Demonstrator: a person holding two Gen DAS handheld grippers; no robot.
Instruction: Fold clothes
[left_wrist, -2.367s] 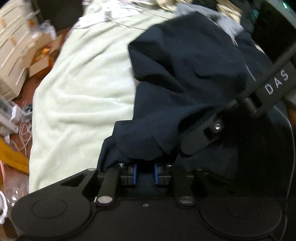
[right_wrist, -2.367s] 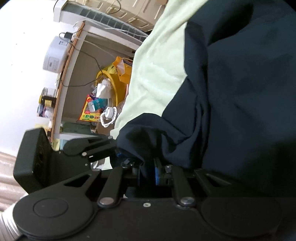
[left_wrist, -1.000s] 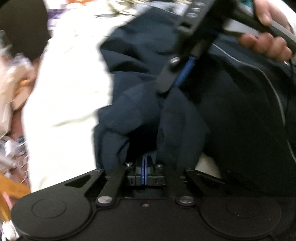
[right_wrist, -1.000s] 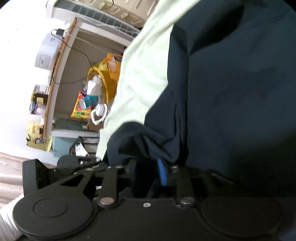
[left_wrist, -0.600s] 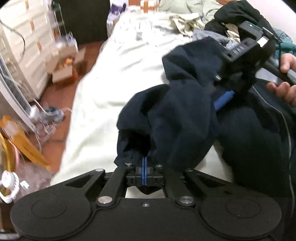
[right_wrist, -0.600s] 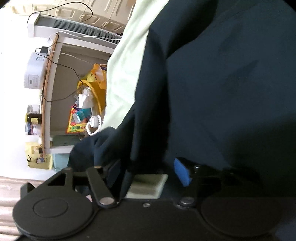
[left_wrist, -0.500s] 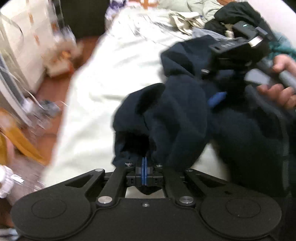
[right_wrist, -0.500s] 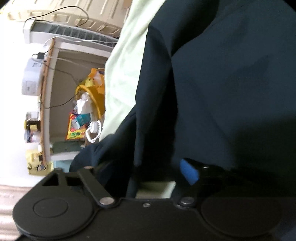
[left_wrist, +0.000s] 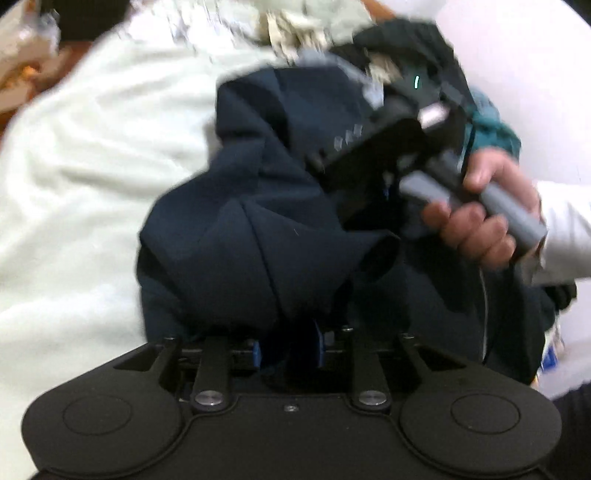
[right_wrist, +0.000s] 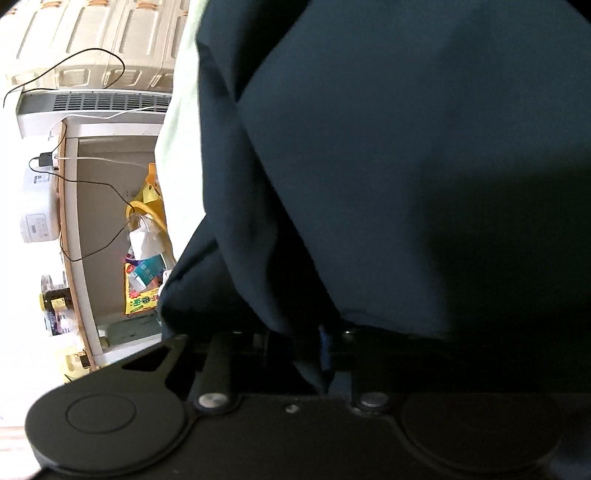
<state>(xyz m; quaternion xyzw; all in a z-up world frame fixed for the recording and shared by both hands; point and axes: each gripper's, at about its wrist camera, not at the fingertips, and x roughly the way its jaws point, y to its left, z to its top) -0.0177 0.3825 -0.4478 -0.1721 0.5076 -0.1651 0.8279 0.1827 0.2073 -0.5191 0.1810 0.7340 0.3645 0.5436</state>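
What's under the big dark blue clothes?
Under the dark blue garment lies a pale blanket, showing beside it. Whatever sits directly beneath the cloth is covered, so I cannot tell.

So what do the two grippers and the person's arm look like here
Both grippers are matte black with round discs on the body, silver screws and blue finger pads. The right gripper has a grey handle, white lettering and a small green light. The right hand emerges from a white sleeve.
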